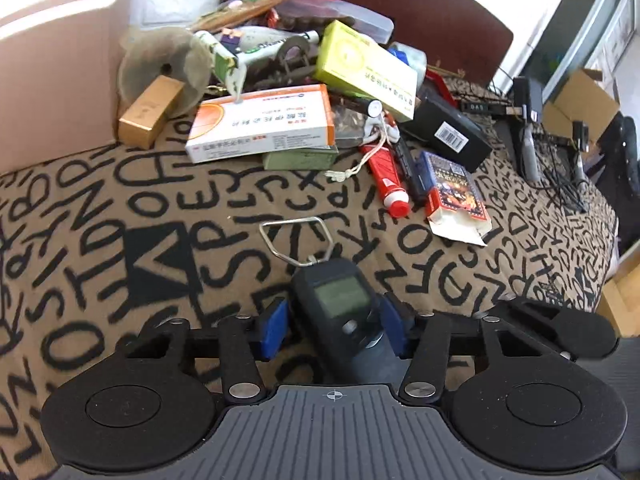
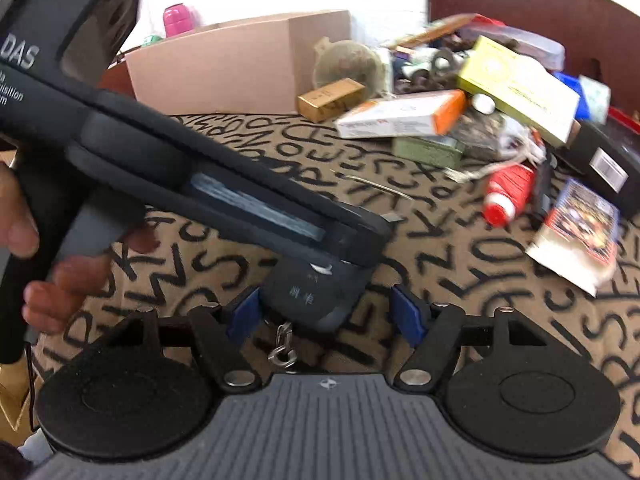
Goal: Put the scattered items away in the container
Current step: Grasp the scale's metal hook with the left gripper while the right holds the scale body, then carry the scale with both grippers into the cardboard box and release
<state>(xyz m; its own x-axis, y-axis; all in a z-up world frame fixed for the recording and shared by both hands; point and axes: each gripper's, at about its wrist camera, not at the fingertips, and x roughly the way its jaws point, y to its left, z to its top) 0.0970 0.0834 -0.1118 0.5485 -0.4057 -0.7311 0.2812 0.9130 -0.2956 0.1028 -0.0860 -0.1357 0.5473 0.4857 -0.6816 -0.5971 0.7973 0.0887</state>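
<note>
Left wrist view: left gripper [image 1: 334,330] sits low centre, blue pads either side of a dark hand scale [image 1: 340,300]. The right pad looks to touch its body, a thin gap shows at the left pad; can't tell if it's actually clamped. The scale is matte plastic with a grey-green screen facing up and a bent wire loop [image 1: 295,236] at its top end, lying on the blanket [image 1: 100,240], a fuzzy tan fabric with black letters.

Only this view shows the cables and stands at far right and the scale's screen.

Right wrist view: the right gripper [image 2: 328,316] has jaws spread, pads clear of the scale [image 2: 316,300] on both sides, nothing gripped. Here the scale shows printed characters and a metal hook [image 2: 282,346] hanging at the bottom end. The other gripper crosses from the upper left as a long black body over the scale, held by a hand [image 2: 48,264] at left edge. This view is motion-blurred at right.

Container: plain cardboard box [image 2: 240,68], matte, upper centre in the right view, only one wall at upper left in the left view [image 1: 56,72].

Scattered pile upper centre-right, both views: orange-white carton [image 1: 260,124], yellow-green carton [image 1: 368,68], gold box [image 1: 150,112], red tube [image 1: 384,176], black box with barcode [image 1: 444,132], round mesh piece [image 1: 164,64].
</note>
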